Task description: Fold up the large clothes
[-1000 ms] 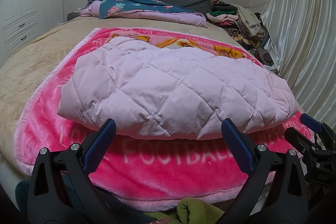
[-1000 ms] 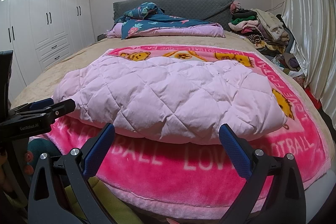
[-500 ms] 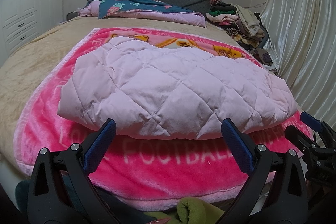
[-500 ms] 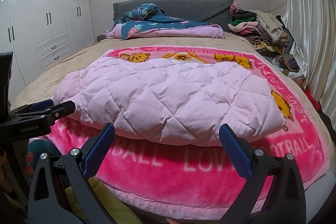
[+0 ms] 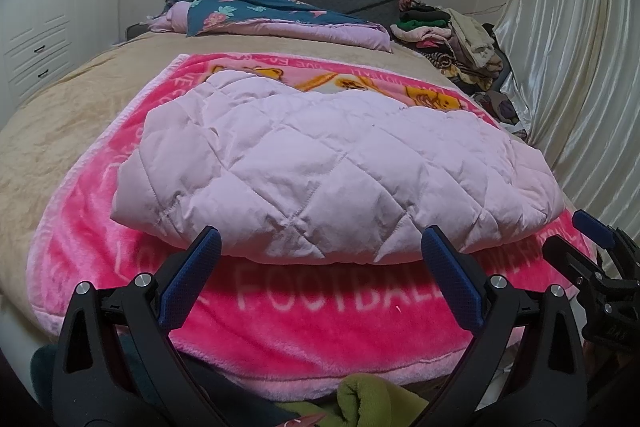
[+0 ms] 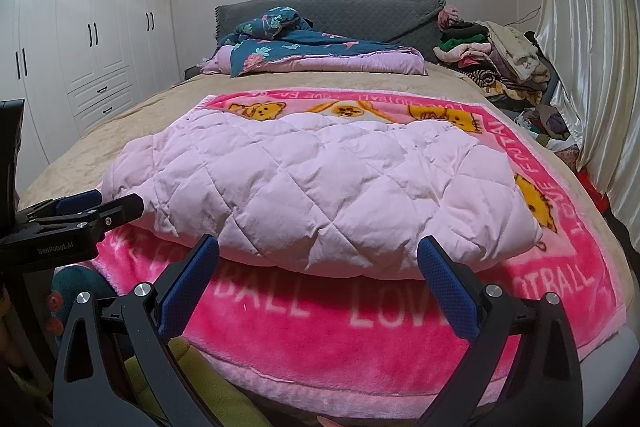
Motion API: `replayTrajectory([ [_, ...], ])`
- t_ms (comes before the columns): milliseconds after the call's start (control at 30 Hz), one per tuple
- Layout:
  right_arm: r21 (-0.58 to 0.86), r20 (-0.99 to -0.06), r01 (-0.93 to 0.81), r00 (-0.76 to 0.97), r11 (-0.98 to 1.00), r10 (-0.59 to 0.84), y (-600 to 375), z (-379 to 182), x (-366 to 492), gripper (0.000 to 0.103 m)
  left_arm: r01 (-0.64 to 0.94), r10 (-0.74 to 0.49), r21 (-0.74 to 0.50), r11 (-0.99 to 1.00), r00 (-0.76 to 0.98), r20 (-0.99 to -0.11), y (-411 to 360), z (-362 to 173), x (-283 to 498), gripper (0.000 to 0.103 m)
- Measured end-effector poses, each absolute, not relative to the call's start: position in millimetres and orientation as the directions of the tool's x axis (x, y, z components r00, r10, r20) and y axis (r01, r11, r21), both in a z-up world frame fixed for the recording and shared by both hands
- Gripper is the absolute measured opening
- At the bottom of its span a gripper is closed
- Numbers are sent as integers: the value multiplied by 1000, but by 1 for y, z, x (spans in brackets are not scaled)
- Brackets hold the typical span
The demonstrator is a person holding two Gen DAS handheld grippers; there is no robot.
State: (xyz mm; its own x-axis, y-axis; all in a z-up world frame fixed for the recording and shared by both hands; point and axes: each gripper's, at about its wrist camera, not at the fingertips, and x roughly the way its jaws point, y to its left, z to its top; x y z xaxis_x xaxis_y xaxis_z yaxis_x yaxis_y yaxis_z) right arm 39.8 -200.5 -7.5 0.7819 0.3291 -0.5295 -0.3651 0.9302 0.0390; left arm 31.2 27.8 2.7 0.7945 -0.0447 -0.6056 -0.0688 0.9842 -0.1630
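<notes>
Bed (image 5: 60, 115): folded quilted coat (image 5: 332, 179) beyond both gaping tongs, untouched.

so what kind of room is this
Most likely a home bedroom: a bed with a grey headboard, white built-in wardrobes on one wall, and a pile of clothes beside the curtain.

Pale pink quilted puffy garment (image 5: 332, 171) lies folded into a thick flat bundle on a pink blanket (image 5: 320, 311).
</notes>
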Motion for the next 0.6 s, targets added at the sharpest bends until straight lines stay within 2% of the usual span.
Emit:
replayTrajectory([
  [433,29,-497,-304,822,952,277,-218,3,37,99,-61,-46,-158,986,800,-598,26,3,27,94],
  [600,23,-481,-181,860,983,170,-253,8,39,99,-89,-26,-164,982,804,-594,32,3,30,94],
])
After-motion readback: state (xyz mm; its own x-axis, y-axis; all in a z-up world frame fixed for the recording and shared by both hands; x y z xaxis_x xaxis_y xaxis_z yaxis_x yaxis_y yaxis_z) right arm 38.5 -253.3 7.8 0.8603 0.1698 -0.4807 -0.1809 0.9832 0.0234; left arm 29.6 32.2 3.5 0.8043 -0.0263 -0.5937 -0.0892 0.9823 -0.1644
